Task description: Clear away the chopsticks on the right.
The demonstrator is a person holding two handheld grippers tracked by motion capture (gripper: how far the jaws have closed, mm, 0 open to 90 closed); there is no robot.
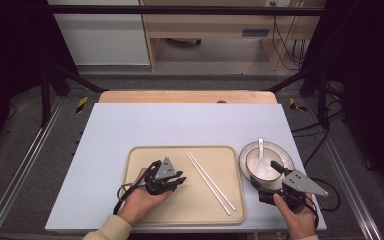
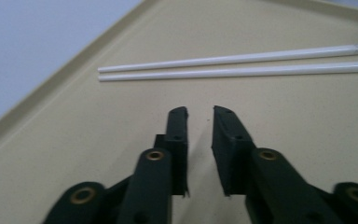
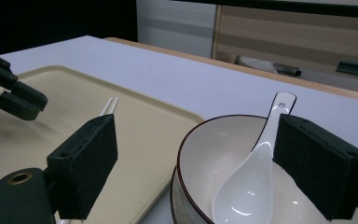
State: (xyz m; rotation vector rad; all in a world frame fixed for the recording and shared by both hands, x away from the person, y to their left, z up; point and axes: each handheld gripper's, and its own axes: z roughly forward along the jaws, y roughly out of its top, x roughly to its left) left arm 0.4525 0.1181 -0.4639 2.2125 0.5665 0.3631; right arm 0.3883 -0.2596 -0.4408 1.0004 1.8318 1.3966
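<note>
A pair of white chopsticks [image 1: 211, 183] [image 2: 237, 72] lies side by side on the beige tray [image 1: 200, 210], right of its middle. My left gripper [image 1: 181, 179] [image 2: 199, 112] hovers low over the tray's left half and points at the chopsticks. Its jaws stand close together with a narrow gap and nothing between them. To the tray's right, a white bowl [image 1: 252, 165] [image 3: 205, 149] with a dark rim holds a white spoon [image 1: 261, 157] [image 3: 251, 182] and sits on a plate [image 1: 286, 156]. My right gripper [image 1: 267, 175] [image 3: 196, 128] is wide open at the bowl's near side, not touching it.
The tray and bowl rest on a pale board [image 1: 180, 125] covering a wooden table. In the right gripper view the left gripper [image 3: 14, 100] shows at far left over the tray [image 3: 135, 140]. Dark frame rails flank the table; cabinets stand behind it.
</note>
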